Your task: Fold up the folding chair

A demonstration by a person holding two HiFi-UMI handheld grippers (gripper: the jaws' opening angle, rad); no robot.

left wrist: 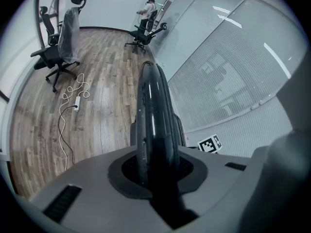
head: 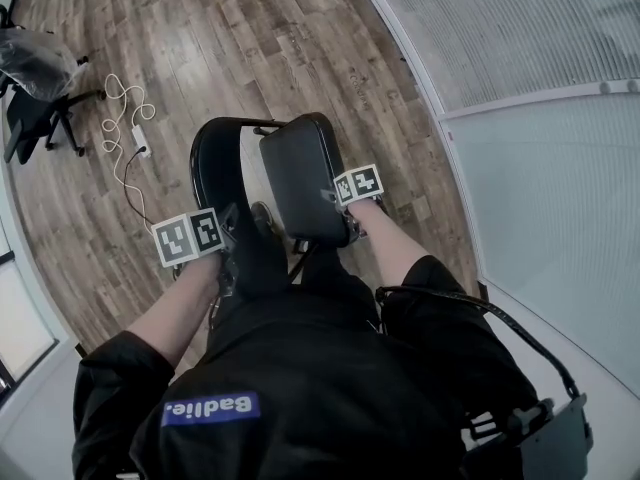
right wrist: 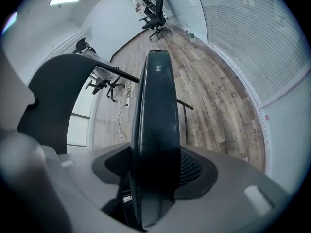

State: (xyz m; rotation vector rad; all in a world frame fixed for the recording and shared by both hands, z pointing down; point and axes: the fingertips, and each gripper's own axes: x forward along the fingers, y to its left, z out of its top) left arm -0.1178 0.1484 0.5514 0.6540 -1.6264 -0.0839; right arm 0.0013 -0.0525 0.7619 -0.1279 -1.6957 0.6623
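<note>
Black folding chair [head: 300, 173], seemingly part-folded, left gripper [head: 228, 258] clamped narrow on backrest [left wrist: 151, 110] edge, right gripper [head: 350, 218] closed wider on seat pad [right wrist: 155, 130] rim filling gap between fingers [right wrist: 193, 170]; risk of smooth pad slipping from shallow grip, seat dropping back open.

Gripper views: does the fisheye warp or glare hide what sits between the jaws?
Left gripper view: heavy warp, dark corners, but the chair back between the jaws is sharp, with shiny streaks. Right gripper view: same warp; the seat reads clearly, darkening near the jaws.
</note>
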